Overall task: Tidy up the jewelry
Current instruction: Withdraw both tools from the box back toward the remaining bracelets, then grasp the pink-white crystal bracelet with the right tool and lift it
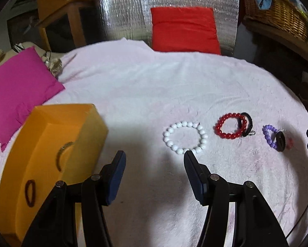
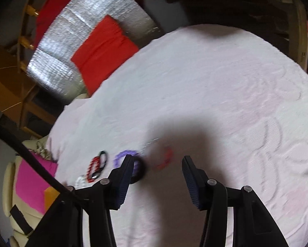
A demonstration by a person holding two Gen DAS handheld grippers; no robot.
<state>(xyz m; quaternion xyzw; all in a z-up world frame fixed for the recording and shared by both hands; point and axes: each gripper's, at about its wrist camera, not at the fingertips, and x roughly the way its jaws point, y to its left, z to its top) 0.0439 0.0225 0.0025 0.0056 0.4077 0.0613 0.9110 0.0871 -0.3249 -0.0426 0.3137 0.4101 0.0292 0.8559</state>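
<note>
An open orange box stands at the left on the pale pink cloth, with two dark hair ties inside. A white bead bracelet, a red bead bracelet with a black hair tie on it, and a purple bead bracelet with a black ring lie in a row to the right. My left gripper is open and empty, just before the white bracelet. My right gripper is open and empty above a small red ring, beside the purple bracelet.
A magenta cushion lies at the left edge of the cloth and a red cushion at the back against silver foil. A wicker basket sits on a shelf at the back right. The right view is motion-blurred.
</note>
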